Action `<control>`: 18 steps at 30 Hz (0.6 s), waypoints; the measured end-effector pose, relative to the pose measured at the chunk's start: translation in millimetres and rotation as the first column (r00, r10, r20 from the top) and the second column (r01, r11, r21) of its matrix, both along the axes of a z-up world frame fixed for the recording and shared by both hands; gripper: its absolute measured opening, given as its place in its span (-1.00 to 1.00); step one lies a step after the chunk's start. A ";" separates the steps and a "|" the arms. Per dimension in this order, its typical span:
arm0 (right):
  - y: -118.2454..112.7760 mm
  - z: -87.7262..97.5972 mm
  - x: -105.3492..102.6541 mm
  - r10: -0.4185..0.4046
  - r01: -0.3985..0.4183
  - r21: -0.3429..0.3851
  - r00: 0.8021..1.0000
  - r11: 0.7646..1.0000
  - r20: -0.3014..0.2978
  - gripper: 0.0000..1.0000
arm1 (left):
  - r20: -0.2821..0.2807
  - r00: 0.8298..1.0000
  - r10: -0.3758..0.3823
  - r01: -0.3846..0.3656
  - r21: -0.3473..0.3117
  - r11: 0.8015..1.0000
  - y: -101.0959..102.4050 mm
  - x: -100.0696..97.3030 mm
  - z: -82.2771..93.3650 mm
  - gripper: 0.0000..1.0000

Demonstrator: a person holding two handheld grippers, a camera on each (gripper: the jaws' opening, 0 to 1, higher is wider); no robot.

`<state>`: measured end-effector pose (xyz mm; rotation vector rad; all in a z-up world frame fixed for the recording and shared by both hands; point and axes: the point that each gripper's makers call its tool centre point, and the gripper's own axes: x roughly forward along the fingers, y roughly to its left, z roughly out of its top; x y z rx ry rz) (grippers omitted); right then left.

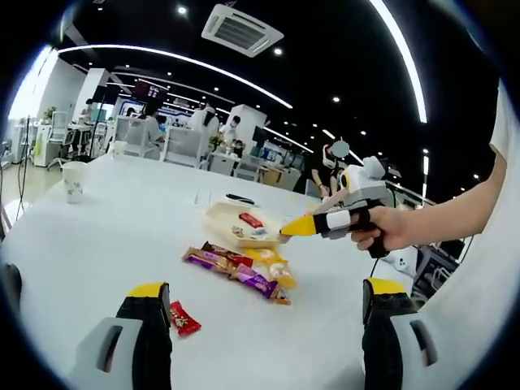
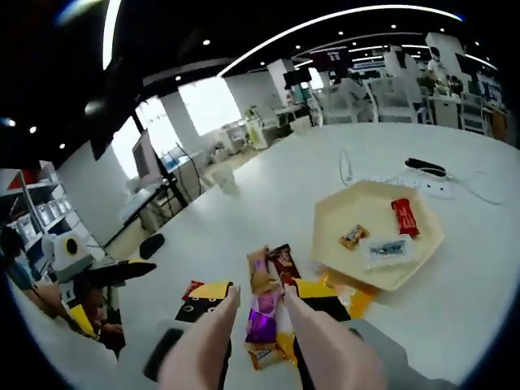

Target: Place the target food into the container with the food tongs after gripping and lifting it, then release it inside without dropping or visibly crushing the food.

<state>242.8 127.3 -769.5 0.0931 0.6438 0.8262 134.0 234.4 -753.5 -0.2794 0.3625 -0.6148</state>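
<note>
Landmark: beige hexagonal tray (image 2: 410, 268) on white table (image 1: 122, 219).
Snacks: pile of wrapped snacks (image 2: 268, 305) just beside tray.
Right gripper (image 2: 260, 302): tongs straddle purple packet (image 2: 262, 323); grip unclear.
Left gripper (image 1: 264, 296): jaws wide apart, holding nothing.

Bright, even light pours from curved ceiling strips (image 1: 187, 58) and small spotlights against a dark ceiling. The white surface (image 1: 122, 219) glows softly with faint shadows. A bright window (image 2: 207, 104) flares pale. Fisheye bending warps the edges; foreground tongs (image 2: 260, 341) blur.
</note>
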 end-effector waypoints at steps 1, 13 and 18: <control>1.0 -1.0 -1.0 0.002 -0.002 -0.001 1.000 1.000 -0.002 -0.44 | 0.000 1.000 0.002 -0.002 -0.002 1.000 0.4 -0.3 0.0 0.98; 5.7 -10.0 -5.4 0.010 -0.010 -0.024 1.000 1.000 -0.018 -0.44 | -0.009 1.000 -0.003 0.003 0.002 1.000 0.1 -3.2 -2.7 0.98; 7.8 -12.5 -6.3 0.000 -0.001 -0.019 0.999 1.000 -0.033 -0.43 | -0.003 1.000 -0.001 0.001 -0.027 1.000 -1.1 -2.8 1.5 0.99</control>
